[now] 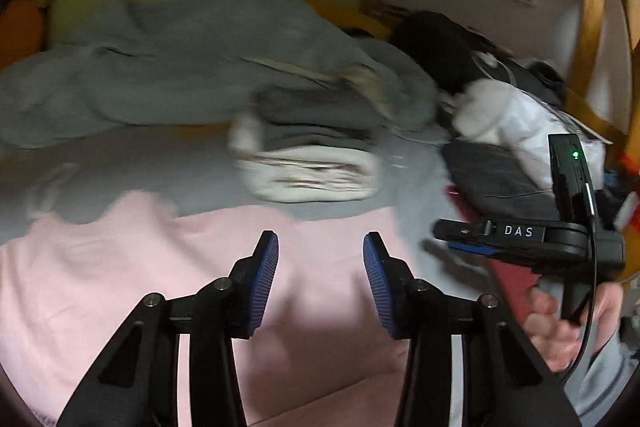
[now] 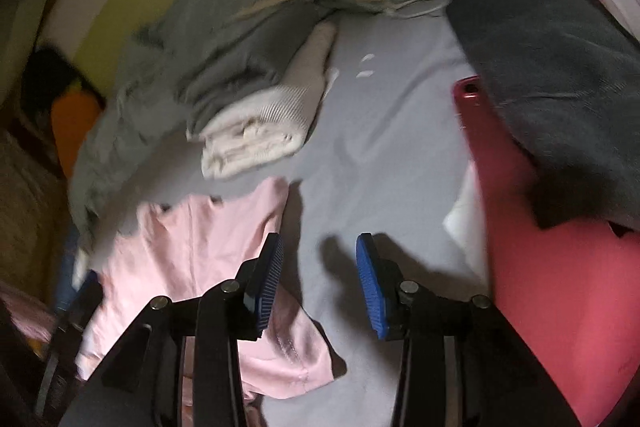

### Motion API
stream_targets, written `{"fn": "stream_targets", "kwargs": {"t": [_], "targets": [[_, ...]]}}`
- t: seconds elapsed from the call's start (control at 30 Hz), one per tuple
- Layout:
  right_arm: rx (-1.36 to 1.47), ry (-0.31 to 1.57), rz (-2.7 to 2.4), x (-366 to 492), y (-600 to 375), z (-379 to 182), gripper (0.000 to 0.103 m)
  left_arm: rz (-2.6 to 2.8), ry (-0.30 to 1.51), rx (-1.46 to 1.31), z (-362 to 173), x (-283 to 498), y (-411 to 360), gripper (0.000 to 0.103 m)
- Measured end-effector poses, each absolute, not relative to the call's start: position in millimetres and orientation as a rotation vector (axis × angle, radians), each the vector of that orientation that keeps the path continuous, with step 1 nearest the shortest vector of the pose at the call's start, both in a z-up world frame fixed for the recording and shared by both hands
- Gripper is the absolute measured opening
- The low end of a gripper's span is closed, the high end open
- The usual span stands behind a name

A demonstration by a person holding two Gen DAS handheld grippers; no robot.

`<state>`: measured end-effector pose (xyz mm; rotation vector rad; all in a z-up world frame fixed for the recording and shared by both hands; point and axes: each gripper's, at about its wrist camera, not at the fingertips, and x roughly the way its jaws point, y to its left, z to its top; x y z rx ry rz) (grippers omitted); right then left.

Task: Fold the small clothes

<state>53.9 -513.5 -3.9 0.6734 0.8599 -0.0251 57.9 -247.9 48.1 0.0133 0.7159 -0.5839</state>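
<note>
The pale pink cotton garment (image 2: 192, 267) lies spread on the grey bedsheet (image 2: 380, 155). The left tool (image 1: 321, 281) hangs above it with its jaws apart and nothing between them. The right tool (image 2: 320, 283) is likewise parted and empty, over the sheet at the garment's edge. Beyond sits a stack of folded cream and grey clothes (image 2: 256, 123); a red flat case (image 2: 560, 287) lies to the right.

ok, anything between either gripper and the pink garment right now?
Nothing visible. The left gripper hangs open right over the pink garment, only air between. The right gripper is open at the garment's right edge, grey sheet under its gap. The folded white stack lies beyond the garment, clear of both.
</note>
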Motion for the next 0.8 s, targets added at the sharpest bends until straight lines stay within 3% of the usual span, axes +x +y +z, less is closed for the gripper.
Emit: {"fn": "stream_targets", "kwargs": {"t": [0.33, 0.47, 0.57, 0.67, 0.8], "targets": [[0.614, 0.716, -0.235, 22, -550, 22, 0.044, -0.626, 0.974, 0.101, 7, 115, -341, 0.053], [0.670, 0.716, -0.224, 20, -560, 20, 0.044, -0.536, 1.027, 0.199, -17, 115, -358, 0.065], [0.660, 0.743, -0.205, 27, -555, 17, 0.044, -0.489, 0.990, 0.257, -17, 111, -361, 0.081], [0.639, 0.754, -0.196, 28, -548, 16, 0.044, -0.484, 0.966, 0.276, -13, 106, -358, 0.081], [0.620, 0.740, -0.210, 25, -544, 17, 0.044, -0.399, 0.892, 0.322, -4, 97, -337, 0.057]]}}
